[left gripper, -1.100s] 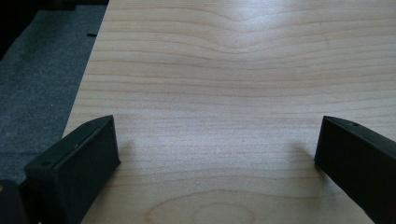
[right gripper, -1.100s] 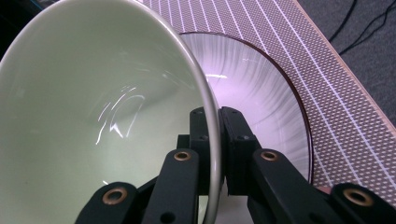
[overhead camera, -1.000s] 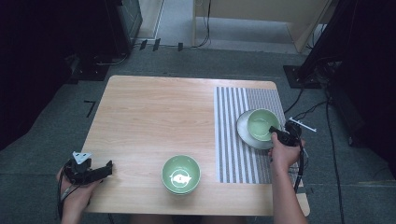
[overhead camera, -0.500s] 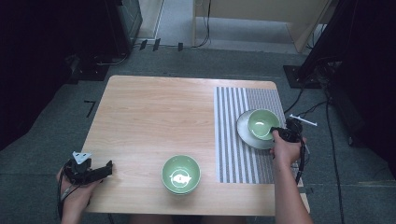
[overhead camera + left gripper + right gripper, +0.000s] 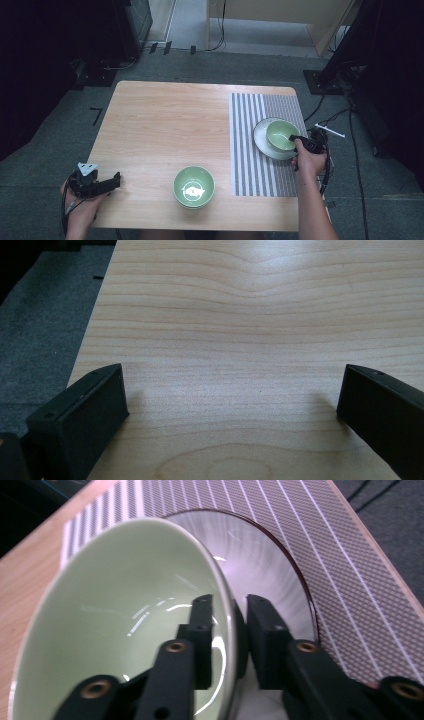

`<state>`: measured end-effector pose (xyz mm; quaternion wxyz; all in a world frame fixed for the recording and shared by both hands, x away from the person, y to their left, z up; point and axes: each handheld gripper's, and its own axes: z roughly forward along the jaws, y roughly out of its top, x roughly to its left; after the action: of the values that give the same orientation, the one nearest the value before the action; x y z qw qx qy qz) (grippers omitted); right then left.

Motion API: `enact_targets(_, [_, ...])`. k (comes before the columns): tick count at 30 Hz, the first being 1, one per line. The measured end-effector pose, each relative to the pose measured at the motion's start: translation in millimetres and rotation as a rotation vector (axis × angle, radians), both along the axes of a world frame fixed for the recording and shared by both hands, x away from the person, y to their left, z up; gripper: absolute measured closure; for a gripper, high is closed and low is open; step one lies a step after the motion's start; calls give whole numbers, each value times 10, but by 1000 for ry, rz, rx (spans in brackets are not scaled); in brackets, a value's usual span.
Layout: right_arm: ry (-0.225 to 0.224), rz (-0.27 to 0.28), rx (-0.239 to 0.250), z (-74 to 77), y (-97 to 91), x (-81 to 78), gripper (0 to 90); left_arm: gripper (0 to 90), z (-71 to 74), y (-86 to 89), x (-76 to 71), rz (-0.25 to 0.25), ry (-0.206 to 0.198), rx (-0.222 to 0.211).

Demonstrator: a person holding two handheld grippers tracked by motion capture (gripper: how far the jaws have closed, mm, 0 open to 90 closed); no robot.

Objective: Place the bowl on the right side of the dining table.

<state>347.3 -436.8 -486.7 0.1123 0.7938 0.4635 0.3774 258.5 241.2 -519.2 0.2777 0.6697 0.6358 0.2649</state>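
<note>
A pale green bowl sits on a white plate on the striped placemat at the table's right side. My right gripper is shut on that bowl's near-right rim; in the right gripper view one jaw is inside the green bowl and the other outside, over the plate, with my right gripper pinching the wall. A second green bowl stands near the front middle. My left gripper rests open at the front left corner; between its wide-apart jaws my left gripper has only bare wood.
The wooden table has a broad bare stretch on its left and centre. Cables and dark equipment stands lie on the grey floor to the right and behind. The table's left edge is close to the left gripper.
The right gripper and the bowl on the plate have shifted very slightly toward the far side. The left gripper has stayed still.
</note>
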Motion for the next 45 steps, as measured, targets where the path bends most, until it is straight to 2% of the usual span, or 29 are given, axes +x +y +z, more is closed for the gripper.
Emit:
enact_targets(3, [-35,2,-7,27,3,-1,576,0,0,0,0,0,0,0])
enact_targets(4, [-35,2,-7,27,3,-1,576,0,0,0,0,0,0,0])
enact_targets(7, [-74,13,-87,106,33,-14,423,0,0,0,0,0,0,0])
enact_targets(8, [-106,11,-124,148,45,-36,344,0,0,0,0,0,0,0])
enact_targets(9, [-120,10,-145,169,52,-49,315,0,0,0,0,0,0,0])
enact_targets(10, [-127,32,-173,182,67,-69,275,0,0,0,0,0,0,0])
enact_targets(11, [-131,47,-180,191,74,-79,256,0,0,0,0,0,0,0])
enact_targets(14, [-143,71,-209,222,104,-119,235,0,0,0,0,0,0,0])
enact_targets(18, [-197,108,-224,256,132,-193,199,0,0,-1,-1,0,0,0])
enact_targets(19, [-197,108,-224,256,132,-193,199,0,0,0,0,0,0,1])
enact_targets(20, [-223,127,-234,275,149,-236,171,0,0,0,-1,0,0,0])
enact_targets(24, [-252,133,-243,307,183,-323,166,0,0,0,-1,0,0,0])
enact_targets(29, [-269,171,-266,312,257,-423,166,0,1,0,-1,0,0,0])
enact_targets(34, [-300,193,-260,335,312,-535,166,0,0,0,-1,-1,0,0])
enact_targets(37, [-308,198,-254,331,337,-615,167,0,0,-2,-1,0,0,-1])
enact_targets(41, [-311,196,-276,315,333,-716,168,0,0,-2,-1,0,-1,0])
enact_targets(45, [-309,191,-276,309,310,-796,168,0,0,-2,-1,0,-1,0])
